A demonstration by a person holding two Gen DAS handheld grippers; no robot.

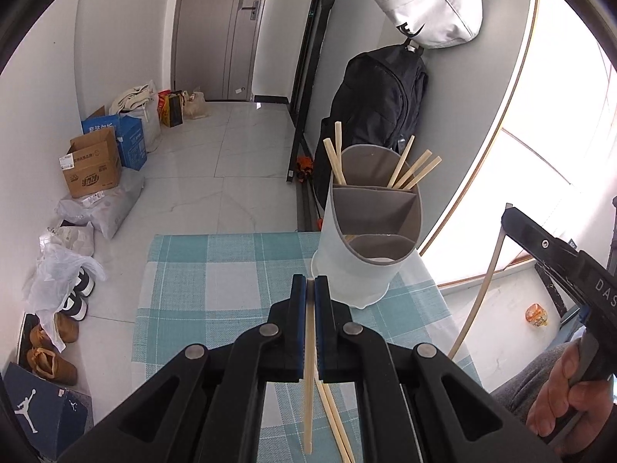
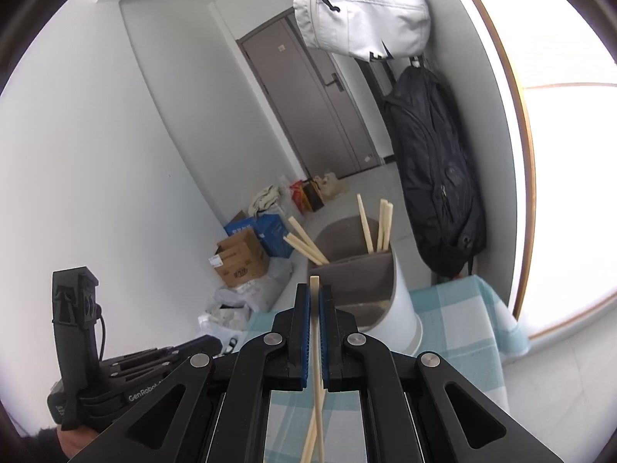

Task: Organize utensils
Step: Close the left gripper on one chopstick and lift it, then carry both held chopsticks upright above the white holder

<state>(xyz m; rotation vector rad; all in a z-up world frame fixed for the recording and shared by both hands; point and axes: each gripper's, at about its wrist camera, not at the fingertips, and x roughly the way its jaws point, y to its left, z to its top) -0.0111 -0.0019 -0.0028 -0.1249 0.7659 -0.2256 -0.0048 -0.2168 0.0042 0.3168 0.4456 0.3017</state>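
My left gripper [image 1: 311,283] is shut on a pale wooden chopstick [image 1: 308,386] that hangs down below the jaws. It hovers over the teal checked tablecloth [image 1: 216,270], just short of the white utensil holder [image 1: 358,270]. Several chopsticks [image 1: 408,171] stand in the holder's rear grey compartment. The two nearer compartments look bare. My right gripper [image 2: 315,289] is shut on another chopstick [image 2: 315,283], whose tip pokes above the pads, with the holder [image 2: 401,308] right behind it. Two loose chopsticks [image 1: 333,420] lie on the cloth.
A black backpack [image 1: 381,104] and a white bag [image 1: 428,4] hang on the wall behind the holder. Boxes [image 1: 92,166], bags and shoes [image 1: 54,359] line the floor at left. A bright window [image 1: 559,115] is at right. The table's far edge is just past the holder.
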